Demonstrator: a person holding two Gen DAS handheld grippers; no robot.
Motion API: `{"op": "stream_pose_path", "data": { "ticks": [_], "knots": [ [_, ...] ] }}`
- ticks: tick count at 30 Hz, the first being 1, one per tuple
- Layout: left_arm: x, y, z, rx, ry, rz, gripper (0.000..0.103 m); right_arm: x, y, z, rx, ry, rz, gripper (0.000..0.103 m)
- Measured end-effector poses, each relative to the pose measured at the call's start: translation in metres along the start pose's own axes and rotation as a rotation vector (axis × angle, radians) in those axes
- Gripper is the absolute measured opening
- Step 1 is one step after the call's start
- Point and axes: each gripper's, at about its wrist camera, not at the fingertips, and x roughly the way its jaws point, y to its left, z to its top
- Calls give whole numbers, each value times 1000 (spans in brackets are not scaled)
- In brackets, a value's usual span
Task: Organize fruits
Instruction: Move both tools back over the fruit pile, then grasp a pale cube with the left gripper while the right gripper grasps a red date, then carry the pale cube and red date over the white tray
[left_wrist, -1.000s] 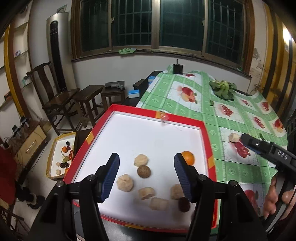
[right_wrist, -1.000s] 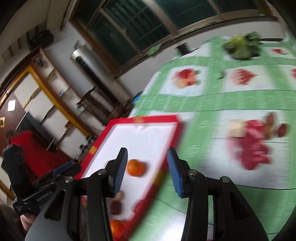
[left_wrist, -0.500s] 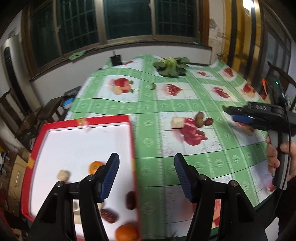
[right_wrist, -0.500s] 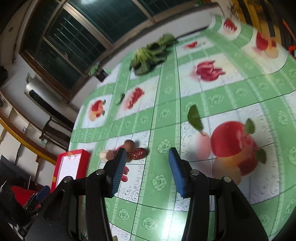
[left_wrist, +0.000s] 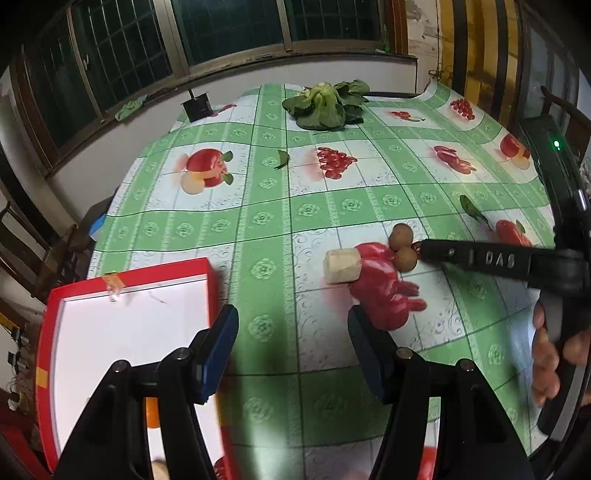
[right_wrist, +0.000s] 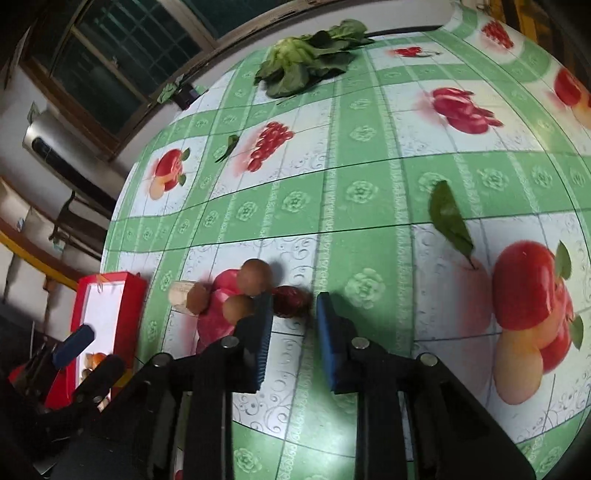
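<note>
Right wrist view: right gripper (right_wrist: 293, 325) jaws closing around the red date (right_wrist: 290, 301), not pressing yet, beside brown fruits (right_wrist: 255, 277) mid-surface. Left gripper (left_wrist: 291, 332) jaws standing apart, empty, hovering by the red tray (left_wrist: 129, 273) at the surface's (left_wrist: 266, 221) left edge.

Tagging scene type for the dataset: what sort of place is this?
Likely a room in a home, used as a dining area: a table under a green fruit-print tablecloth, barred windows behind it, and a leafy vegetable lying at the far end.
</note>
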Motion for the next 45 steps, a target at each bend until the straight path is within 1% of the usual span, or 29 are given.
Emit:
{"op": "stream_pose_path", "data": {
  "ticks": [3, 4, 5, 6, 9, 13, 14, 15, 17, 21, 22, 25, 27, 32, 34, 38, 42, 45],
  "knots": [
    [7, -6, 5, 3, 2, 2, 62, 2, 5, 0, -52, -3, 3, 26],
    [11, -8, 7, 8, 5, 3, 62, 3, 4, 1, -54, 1, 20, 26],
    [13, -9, 8, 9, 7, 3, 62, 5, 1, 2, -48, 13, 61, 23],
    [17, -12, 10, 13, 10, 2, 62, 7, -1, 3, -41, 23, 92, 21],
    [29, -19, 17, 27, 26, 1, 61, 5, -10, 6, 1, 31, 137, 21],
    [41, -23, 22, 27, 45, -3, 61, -5, -27, 11, 90, 10, 194, 21],
    [45, -24, 22, 24, 49, -4, 60, -9, -31, 13, 107, -4, 200, 20],
    [46, -24, 23, 23, 49, -8, 55, -11, -34, 14, 121, -9, 205, 20],
    [50, -27, 24, 26, 57, -23, 50, -15, -41, 15, 159, -19, 211, 20],
    [61, -28, 25, -2, 80, -73, 28, -18, -45, 15, 193, -32, 209, 20],
    [65, -28, 24, -10, 87, -84, 25, -19, -46, 16, 196, -35, 208, 20],
    [64, -26, 22, -36, 66, -98, 25, -23, -45, 16, 188, -45, 204, 20],
    [61, -24, 22, -55, 60, -91, 25, -23, -45, 16, 181, -52, 204, 20],
    [27, -19, 14, -61, -26, -39, 25, -27, -45, 17, 166, -82, 210, 20],
    [7, -15, 8, -68, -68, -35, 25, -32, -44, 16, 149, -119, 210, 20],
    [-38, -7, -6, -49, -157, 30, 25, -44, -41, 15, 122, -193, 233, 20],
    [-70, 6, -15, -62, -214, 62, 25, -58, -38, 12, 88, -279, 263, 20],
    [-89, 14, -24, -69, -248, 91, 25, -66, -33, 8, 58, -324, 273, 20]
  ]
}}
